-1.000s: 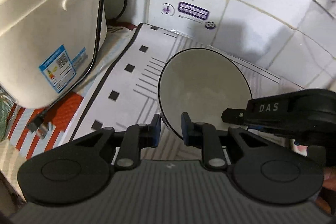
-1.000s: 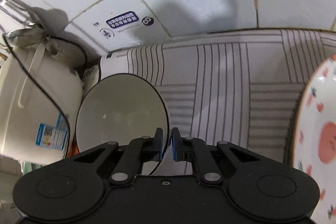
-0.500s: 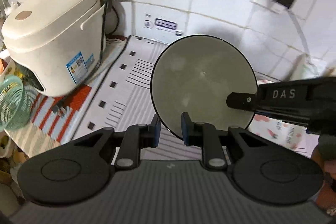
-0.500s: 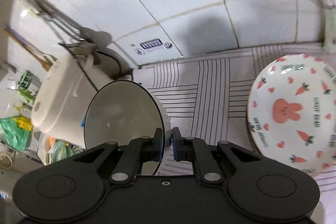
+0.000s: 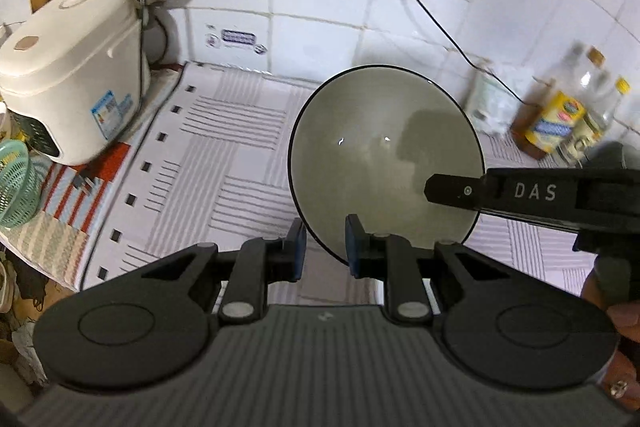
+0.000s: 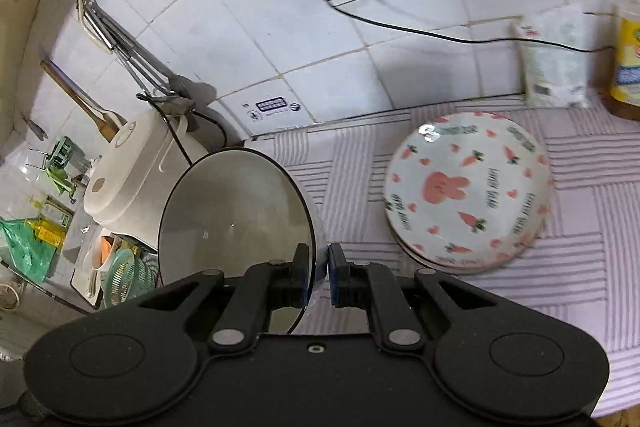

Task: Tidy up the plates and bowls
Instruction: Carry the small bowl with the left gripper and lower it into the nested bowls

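while the right gripper [image 6: 318, 269] pinches the grey bowl [image 6: 236, 223] by its rim above the striped tabletop [image 6: 580, 267], the left gripper [image 5: 323, 247] sits half open, empty.

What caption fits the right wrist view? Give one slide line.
Right gripper pinches a tilted grey bowl by its rim, beside stacked bunny-and-carrot plates.

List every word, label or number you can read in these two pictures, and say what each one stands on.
"DAS": on the right gripper, seen from the left wrist.
Lettering around the carrot-and-rabbit plate rim: too distorted to read.
Wall sticker: too small.
Rice cooker blue label: too small.
Yellow bottle label: blurred.
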Demonstrator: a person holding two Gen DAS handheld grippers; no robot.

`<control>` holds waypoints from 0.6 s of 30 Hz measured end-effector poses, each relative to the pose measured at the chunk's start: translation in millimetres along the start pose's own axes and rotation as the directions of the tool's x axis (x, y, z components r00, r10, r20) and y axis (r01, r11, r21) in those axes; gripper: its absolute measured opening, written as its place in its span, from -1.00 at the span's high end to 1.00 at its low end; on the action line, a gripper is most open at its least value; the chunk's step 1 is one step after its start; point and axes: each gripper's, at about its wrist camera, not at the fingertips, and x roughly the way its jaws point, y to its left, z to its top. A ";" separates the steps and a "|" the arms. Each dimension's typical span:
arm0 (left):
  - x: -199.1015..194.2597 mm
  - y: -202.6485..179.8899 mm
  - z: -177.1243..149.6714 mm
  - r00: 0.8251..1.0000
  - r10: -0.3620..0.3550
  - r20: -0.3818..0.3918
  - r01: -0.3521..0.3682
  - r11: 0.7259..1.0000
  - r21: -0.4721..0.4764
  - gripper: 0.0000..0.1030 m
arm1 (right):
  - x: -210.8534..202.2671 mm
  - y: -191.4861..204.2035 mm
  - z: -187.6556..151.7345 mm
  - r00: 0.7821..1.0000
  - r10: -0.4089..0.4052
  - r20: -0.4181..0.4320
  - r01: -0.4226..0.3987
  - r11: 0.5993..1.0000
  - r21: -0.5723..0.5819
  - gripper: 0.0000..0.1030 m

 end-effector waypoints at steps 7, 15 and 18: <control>10.3 -29.9 -16.6 0.998 -0.019 -0.062 0.022 0.998 0.060 0.64 | -20.9 -31.8 -22.5 0.999 -0.044 0.030 0.044 0.999 -0.006 0.74; 33.5 -47.1 -32.8 0.988 -0.011 -0.151 0.026 0.995 0.097 0.64 | -17.5 -59.0 -49.4 0.995 -0.083 0.050 0.084 0.996 -0.011 0.75; 42.5 -51.2 -37.8 0.983 -0.012 -0.185 0.032 0.994 0.106 0.64 | -14.1 -66.8 -59.6 0.993 -0.098 0.065 0.099 0.995 -0.017 0.75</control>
